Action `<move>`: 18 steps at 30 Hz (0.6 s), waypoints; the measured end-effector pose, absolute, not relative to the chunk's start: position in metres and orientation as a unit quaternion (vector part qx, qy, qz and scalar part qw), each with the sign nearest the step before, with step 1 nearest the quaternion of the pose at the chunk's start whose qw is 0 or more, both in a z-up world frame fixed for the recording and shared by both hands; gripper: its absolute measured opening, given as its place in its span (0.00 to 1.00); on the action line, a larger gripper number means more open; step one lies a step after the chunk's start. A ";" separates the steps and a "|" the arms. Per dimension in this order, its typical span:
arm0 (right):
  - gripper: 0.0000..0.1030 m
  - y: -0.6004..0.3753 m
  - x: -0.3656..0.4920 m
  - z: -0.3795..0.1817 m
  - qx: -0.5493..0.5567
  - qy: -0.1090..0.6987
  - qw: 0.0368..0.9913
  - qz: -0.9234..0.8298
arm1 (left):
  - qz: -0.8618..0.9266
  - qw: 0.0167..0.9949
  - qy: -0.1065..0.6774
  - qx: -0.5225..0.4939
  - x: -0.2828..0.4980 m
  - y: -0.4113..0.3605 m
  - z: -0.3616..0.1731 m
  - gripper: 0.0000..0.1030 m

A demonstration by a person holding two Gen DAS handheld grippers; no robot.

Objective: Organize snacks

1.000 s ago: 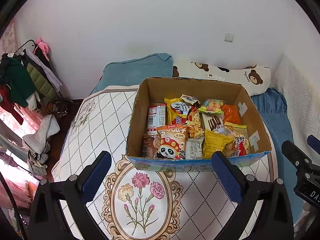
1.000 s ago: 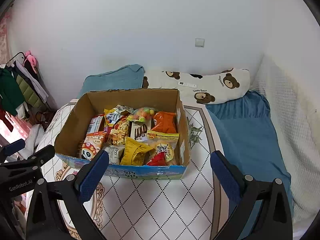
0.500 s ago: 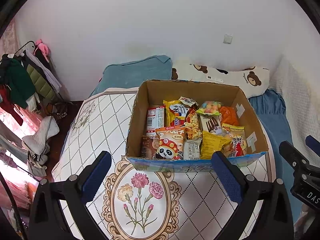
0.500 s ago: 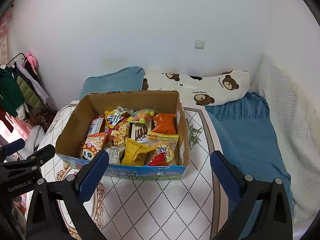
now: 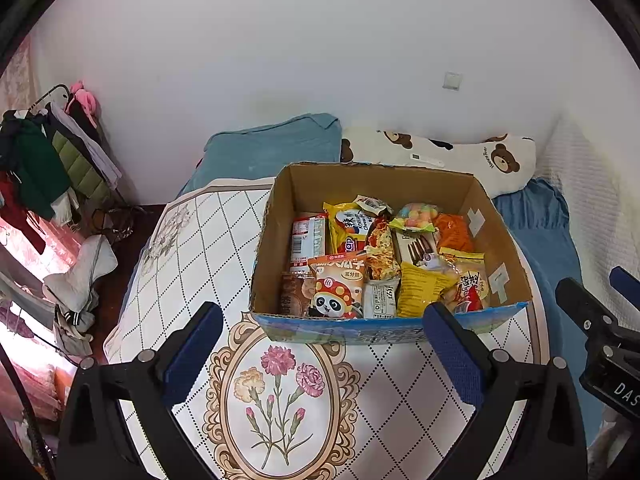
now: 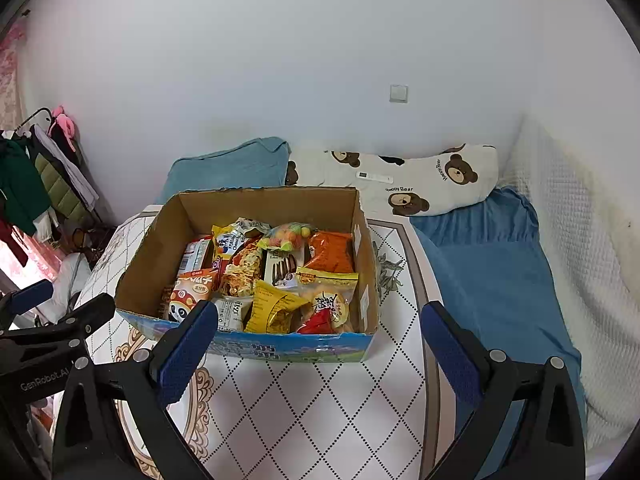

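Hovering before cardboard box (image 5: 276,240) of snacks (image 5: 340,288) on quilted mat (image 5: 192,248) — left gripper (image 5: 323,346), jaws spread, empty. Right wrist view: right gripper (image 6: 319,338) likewise spread, empty — box (image 6: 160,256) just beyond fingertips.

The left gripper (image 5: 322,344) hung wide open at six o'clock, empty, just short of the cardboard box (image 5: 276,248) of snacks (image 5: 384,264) on the quilt (image 5: 192,240).
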State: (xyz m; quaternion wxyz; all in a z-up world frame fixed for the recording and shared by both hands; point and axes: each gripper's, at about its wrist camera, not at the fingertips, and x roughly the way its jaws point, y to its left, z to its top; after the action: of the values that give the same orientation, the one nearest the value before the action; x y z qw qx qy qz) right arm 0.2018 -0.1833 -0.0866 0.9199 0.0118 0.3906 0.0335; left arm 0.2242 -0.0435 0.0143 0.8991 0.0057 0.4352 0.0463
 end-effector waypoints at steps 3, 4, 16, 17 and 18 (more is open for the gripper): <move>1.00 -0.183 0.201 -0.085 0.013 0.391 0.920 0.035 | 0.045 0.900 0.433 0.005 0.223 -0.043 0.016 0.99; 1.00 -0.183 0.201 -0.085 0.013 0.390 0.920 0.035 | 0.044 0.900 0.433 0.005 0.223 -0.043 0.017 0.99; 1.00 -0.182 0.198 -0.085 0.018 0.391 0.919 0.039 | 0.045 0.901 0.432 0.006 0.223 -0.043 0.017 0.99; 1.00 -0.181 0.197 -0.086 0.018 0.391 0.919 0.039 | 0.044 0.901 0.432 0.006 0.222 -0.043 0.017 0.99; 1.00 -0.181 0.198 -0.086 0.017 0.391 0.919 0.039 | 0.044 0.901 0.432 0.005 0.223 -0.043 0.018 0.99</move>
State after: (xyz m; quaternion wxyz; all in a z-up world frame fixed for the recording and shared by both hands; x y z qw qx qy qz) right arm 0.1977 -0.1808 -0.0860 0.9195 0.0173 0.3908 0.0392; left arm 0.2225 -0.0427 0.0180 0.9007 0.0053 0.4322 0.0441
